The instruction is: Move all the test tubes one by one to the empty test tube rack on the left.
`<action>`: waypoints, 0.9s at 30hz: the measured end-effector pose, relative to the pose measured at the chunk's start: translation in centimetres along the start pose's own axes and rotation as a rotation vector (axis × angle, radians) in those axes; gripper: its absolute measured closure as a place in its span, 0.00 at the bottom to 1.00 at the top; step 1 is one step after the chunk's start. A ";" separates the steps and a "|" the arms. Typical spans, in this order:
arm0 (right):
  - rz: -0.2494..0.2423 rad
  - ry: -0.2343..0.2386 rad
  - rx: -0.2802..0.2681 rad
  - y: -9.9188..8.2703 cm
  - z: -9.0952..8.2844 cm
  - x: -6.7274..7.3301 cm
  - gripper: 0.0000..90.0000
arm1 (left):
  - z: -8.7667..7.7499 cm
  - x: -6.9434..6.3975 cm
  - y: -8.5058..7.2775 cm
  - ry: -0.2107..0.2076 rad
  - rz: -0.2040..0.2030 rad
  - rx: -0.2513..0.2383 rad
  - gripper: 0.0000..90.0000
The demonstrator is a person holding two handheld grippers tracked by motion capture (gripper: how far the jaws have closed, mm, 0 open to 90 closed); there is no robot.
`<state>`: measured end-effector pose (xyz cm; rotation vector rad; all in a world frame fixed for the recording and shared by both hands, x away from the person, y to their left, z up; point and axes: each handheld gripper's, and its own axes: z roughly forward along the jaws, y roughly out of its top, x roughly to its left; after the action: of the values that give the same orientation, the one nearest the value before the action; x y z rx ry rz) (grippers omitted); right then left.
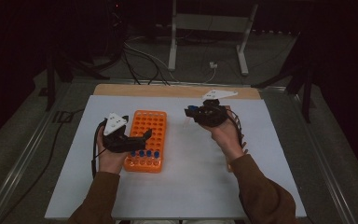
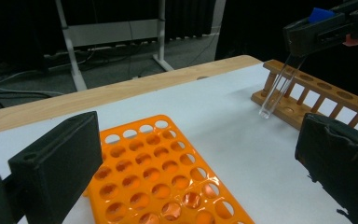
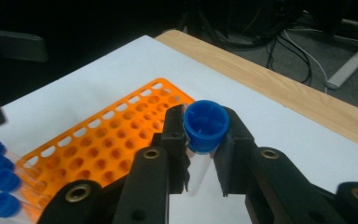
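While the right gripper [image 1: 192,113] hangs above the middle of the white tabletop [image 1: 191,177], its black jaws are clenched on a clear plastic test tube with a blue screw cap [image 3: 204,140]. In the right gripper view the jaws press the tube just under the cap, and the cap's ribbed top stands above them. In the left gripper view the same tube hangs down from the right gripper, slightly tilted, with its rounded bottom in the air, apart from the tabletop and in front of a brown wooden tube rack with round holes [image 2: 326,100]. This wooden rack lies at the right part of the tabletop. The left gripper [image 1: 140,140] is over the orange plastic tube rack with many round holes [image 1: 149,123], near its left edge. Its jaws are released: in the left gripper view the two black pads [image 2: 58,163] stand far from each other and nothing is between them. The orange rack lies flat at the left of the tabletop's middle, well apart from the held tube. Four more blue-capped tubes [image 1: 144,153] stand in the row of the orange rack nearest to the person. A brown sleeve [image 1: 261,191] covers each forearm.
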<state>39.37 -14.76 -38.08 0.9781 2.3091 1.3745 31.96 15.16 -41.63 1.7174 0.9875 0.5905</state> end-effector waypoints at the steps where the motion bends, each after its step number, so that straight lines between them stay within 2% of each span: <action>1: -0.001 0.005 0.000 0.1 0.1 0.2 0.85 | 0.1 0.0 0.1 -0.002 -0.001 -0.001 0.02; 15: -0.028 0.077 0.007 1.3 1.5 3.1 0.85 | 1.1 -0.9 0.6 -0.023 0.017 0.006 0.07; 20: -0.037 0.096 0.009 1.7 2.0 4.1 0.85 | 1.4 -1.8 1.0 -0.035 0.054 0.022 0.14; 27: -0.043 0.128 -0.004 2.4 2.5 5.4 0.84 | 1.9 -2.4 1.3 -0.053 0.070 0.034 0.26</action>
<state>37.75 -8.71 -36.80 0.8570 2.4032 1.4633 32.62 11.97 -40.90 1.7945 0.9077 0.5741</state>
